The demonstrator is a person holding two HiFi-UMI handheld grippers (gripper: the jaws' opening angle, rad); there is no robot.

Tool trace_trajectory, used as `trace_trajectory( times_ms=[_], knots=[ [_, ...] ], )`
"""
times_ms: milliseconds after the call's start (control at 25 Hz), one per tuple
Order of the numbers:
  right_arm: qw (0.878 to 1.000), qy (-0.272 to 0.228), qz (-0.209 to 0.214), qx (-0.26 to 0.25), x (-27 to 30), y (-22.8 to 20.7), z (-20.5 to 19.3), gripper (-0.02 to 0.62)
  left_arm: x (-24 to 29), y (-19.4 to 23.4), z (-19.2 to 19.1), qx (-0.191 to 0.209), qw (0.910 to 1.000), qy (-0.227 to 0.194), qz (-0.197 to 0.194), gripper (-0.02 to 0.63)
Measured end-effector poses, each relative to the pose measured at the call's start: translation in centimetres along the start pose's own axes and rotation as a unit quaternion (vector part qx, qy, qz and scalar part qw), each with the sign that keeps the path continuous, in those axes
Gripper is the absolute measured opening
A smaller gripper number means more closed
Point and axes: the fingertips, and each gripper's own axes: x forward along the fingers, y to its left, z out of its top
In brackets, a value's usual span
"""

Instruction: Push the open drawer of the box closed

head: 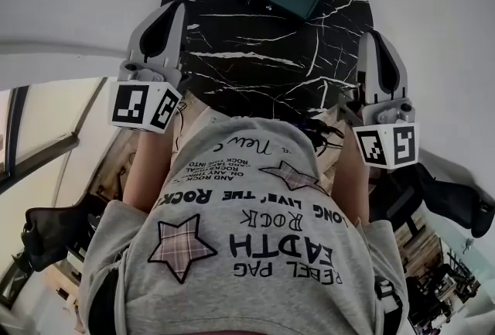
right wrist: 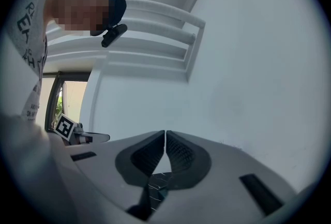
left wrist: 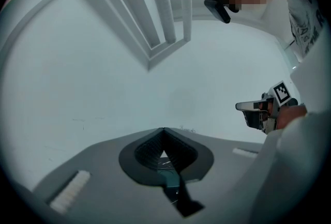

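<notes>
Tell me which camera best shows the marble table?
The head view: the marble table lies nearly whole between the left gripper and right gripper. Each gripper view shows only a dark veined sliver below its closed jaws.

Head view looks steeply down onto the table; gripper views face a white wall, all sharing the grey shirt

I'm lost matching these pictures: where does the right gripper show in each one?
Head view: right gripper at the right, pointing up.
Left gripper view: far right, small, pointing left.
Right gripper view: the gripper itself, bottom centre, shut.
Shared landmark: the person's grey printed shirt.
</notes>
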Motion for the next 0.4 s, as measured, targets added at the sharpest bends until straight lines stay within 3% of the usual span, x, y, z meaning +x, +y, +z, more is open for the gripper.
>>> trace_trajectory(
  times_ms=[400],
  knots=[
    [1.000,-0.002,0.003,-0.002,0.16,0.18,0.00,0.017,-0.12,0.11,-0.15,0.000,1.0000,-0.001,0.004,0.009]
  ],
)
